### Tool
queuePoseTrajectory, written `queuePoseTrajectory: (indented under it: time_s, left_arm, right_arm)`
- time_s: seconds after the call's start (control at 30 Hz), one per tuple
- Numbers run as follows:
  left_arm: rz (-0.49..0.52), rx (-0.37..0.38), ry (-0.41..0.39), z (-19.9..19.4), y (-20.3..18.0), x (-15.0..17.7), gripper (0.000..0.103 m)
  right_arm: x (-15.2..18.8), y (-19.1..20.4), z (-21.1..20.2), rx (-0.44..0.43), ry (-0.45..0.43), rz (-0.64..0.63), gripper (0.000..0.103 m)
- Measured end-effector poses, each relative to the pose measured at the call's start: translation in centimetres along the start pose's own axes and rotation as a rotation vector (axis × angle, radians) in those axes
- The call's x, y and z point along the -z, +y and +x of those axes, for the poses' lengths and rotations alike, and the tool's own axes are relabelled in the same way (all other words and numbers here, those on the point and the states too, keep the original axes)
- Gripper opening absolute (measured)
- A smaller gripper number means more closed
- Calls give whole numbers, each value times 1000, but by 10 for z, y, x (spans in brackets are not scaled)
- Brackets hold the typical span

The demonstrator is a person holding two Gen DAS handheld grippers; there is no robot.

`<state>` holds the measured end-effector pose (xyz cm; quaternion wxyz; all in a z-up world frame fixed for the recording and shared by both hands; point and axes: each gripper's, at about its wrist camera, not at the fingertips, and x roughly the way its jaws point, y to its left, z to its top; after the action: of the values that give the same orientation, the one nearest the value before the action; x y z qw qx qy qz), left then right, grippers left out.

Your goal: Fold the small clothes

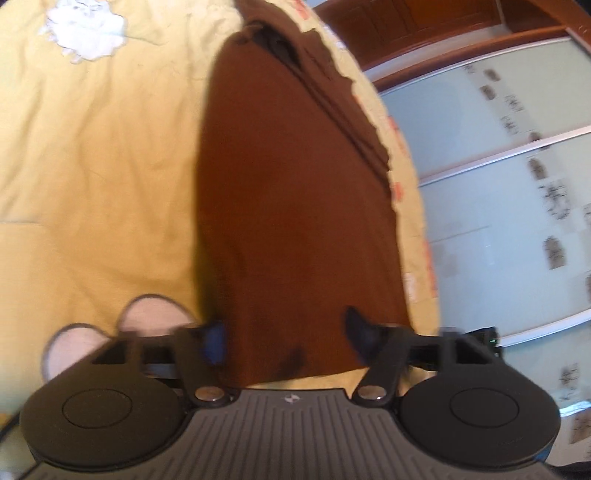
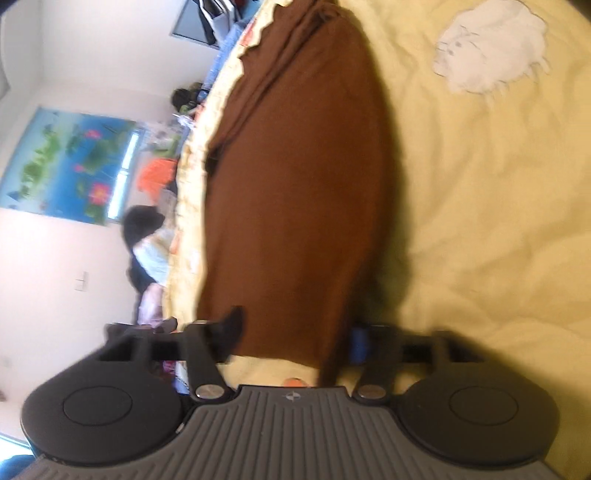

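A yellow bed [image 1: 92, 177] carries the brown garment [image 1: 295, 206], running toward twelve o'clock. Left tool [image 1: 286, 338] and right tool [image 2: 295, 338] each look clamped on its near edge; next, probably lift and fold forward together

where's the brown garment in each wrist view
Left wrist view: the brown garment runs up the middle, from between the fingers toward the top, yellow bedspread to its left.
Right wrist view: the brown garment again fills the centre, bedspread to its right.
Shared landmark: the white animal print on the bedspread.
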<state>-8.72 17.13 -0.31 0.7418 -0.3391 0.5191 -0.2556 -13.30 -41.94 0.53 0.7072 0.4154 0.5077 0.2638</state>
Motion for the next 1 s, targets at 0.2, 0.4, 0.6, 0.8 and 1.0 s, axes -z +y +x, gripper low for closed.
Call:
queuePoseTrajectory:
  time_s: [0.2, 0.4, 0.6, 0.8, 1.0]
  left_arm:
    - [31, -112, 3, -8, 4, 0, 6]
    - [160, -49, -121, -29, -30, -39, 6]
    - [286, 11, -252, -17, -78, -121, 6]
    - [268, -14, -331, 35, -103, -223, 6]
    - [218, -93, -390, 92, -104, -309, 6]
  right_arm:
    - [7, -14, -3, 10, -35, 12, 15]
    - [-11, 6, -14, -53, -144, -45, 15]
    - [-77, 40, -7, -154, -241, -133, 15]
    - [-182, 55, 24, -206, -345, -132, 15]
    - [-285, 46, 64, -151, -400, -62, 15]
